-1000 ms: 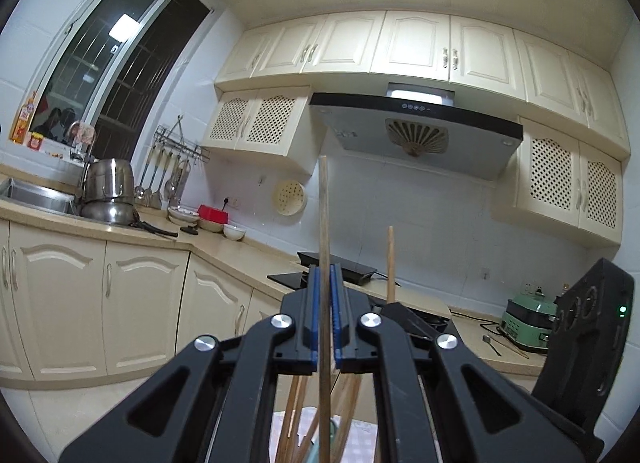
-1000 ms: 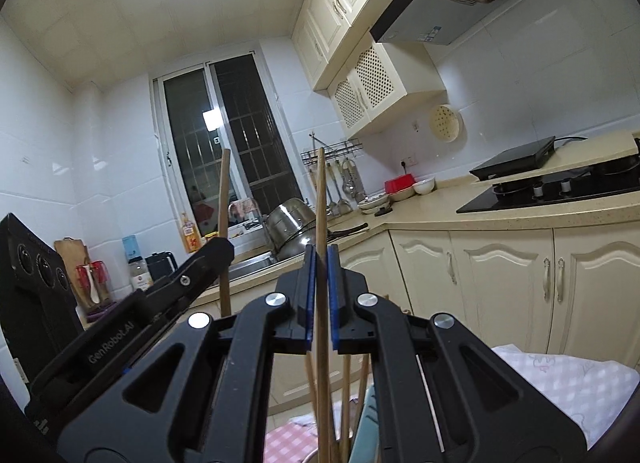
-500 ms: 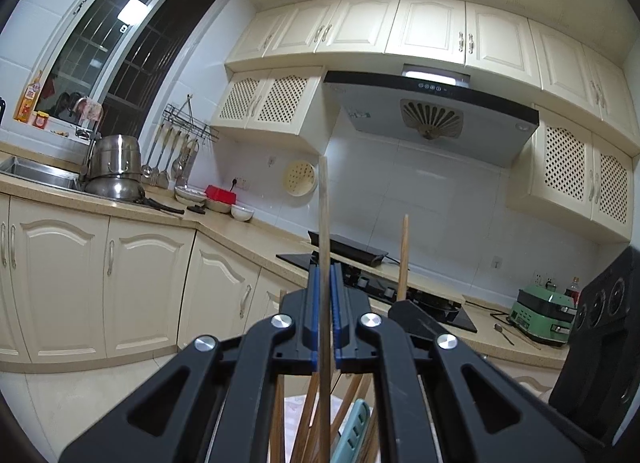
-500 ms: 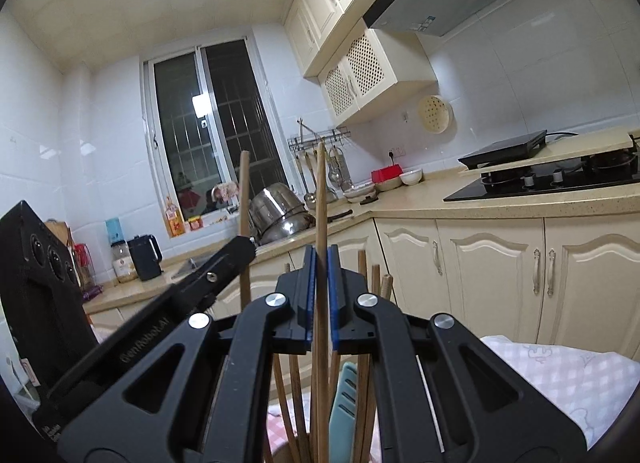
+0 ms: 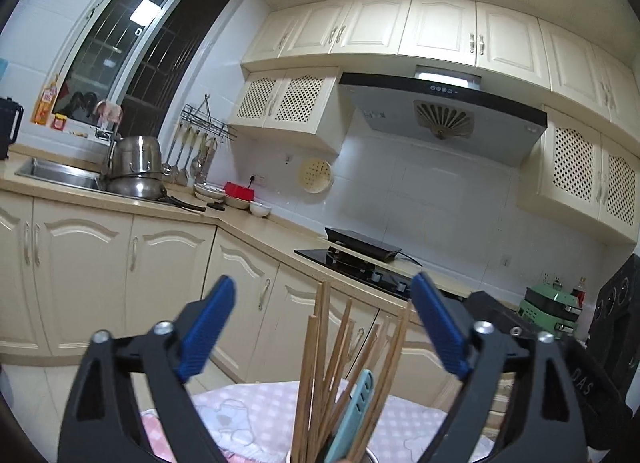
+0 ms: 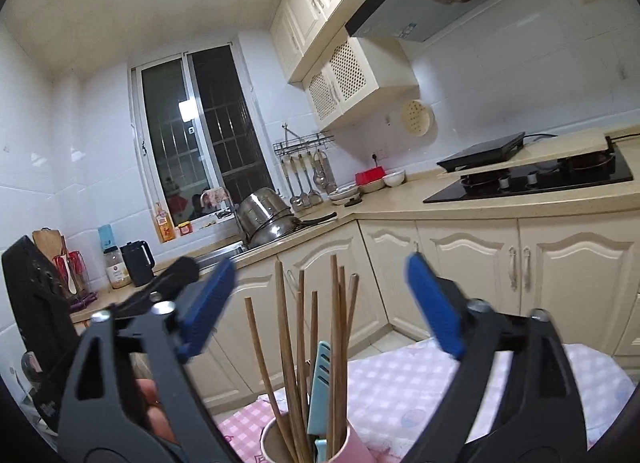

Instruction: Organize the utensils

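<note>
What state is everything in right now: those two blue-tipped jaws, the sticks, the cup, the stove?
Left gripper: jaws wide open, holding nothing.
Right gripper: jaws wide open, holding nothing.
Chopsticks: standing on end in the cup, fanned out, free of both grippers.
Pink cup: upright on the checked cloth.
Light blue utensil: standing in the cup among the chopsticks.
Stove: no flame visible.
Steel pots: stacked by the sink.
</note>
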Motion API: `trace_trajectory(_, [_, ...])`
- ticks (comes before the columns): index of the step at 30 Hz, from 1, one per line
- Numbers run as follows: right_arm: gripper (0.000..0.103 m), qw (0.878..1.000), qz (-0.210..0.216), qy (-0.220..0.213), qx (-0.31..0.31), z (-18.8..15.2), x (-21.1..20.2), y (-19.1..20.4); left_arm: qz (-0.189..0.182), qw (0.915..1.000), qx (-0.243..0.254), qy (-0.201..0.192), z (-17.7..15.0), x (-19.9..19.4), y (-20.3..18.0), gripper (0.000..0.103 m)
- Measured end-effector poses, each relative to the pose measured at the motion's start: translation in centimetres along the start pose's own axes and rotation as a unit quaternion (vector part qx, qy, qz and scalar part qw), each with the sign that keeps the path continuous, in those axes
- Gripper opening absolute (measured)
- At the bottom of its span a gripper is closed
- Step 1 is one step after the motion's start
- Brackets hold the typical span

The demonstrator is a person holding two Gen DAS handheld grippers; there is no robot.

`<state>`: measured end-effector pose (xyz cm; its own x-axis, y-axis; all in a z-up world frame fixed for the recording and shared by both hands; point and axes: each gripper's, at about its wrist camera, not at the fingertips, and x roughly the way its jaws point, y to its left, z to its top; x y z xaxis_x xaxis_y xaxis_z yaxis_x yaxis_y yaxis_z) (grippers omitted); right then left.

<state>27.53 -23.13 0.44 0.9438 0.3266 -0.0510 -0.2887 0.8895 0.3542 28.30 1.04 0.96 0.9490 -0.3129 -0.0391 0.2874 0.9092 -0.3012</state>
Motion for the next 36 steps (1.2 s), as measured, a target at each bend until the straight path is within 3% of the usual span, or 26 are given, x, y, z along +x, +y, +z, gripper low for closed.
trace_trajectory(3, [0.097,1.000,-0.011,0.003,0.003,0.6,-1.4,0.1,0.013,0.9996,0.016,0.017,0.6,-1.5,-0.6,0.099])
trace_trajectory(12, [0.097,0.997,-0.046,0.061,0.003,0.9,-5.6,0.4,0.072,0.9942,0.053,0.059,1.1,-6.8,-2.0,0.098])
trace_trajectory(24, [0.097,0.980,-0.100,0.174,-0.016,-5.1,-11.5,0.1,0.117,0.9849,0.067,0.109,-3.2,-15.2,-2.3,0.099])
trace_trajectory(29, [0.097,0.977,-0.111,0.180,-0.019,-6.5,-14.7,1.4,0.123,0.9836,0.073,0.110,-4.1,-18.8,-3.5,0.099])
trace_trajectory(36, [0.097,0.979,-0.111,0.158,-0.064,-5.5,-20.0,5.9,0.132,0.9813,0.106,0.093,-3.8,-24.8,-7.0,0.099])
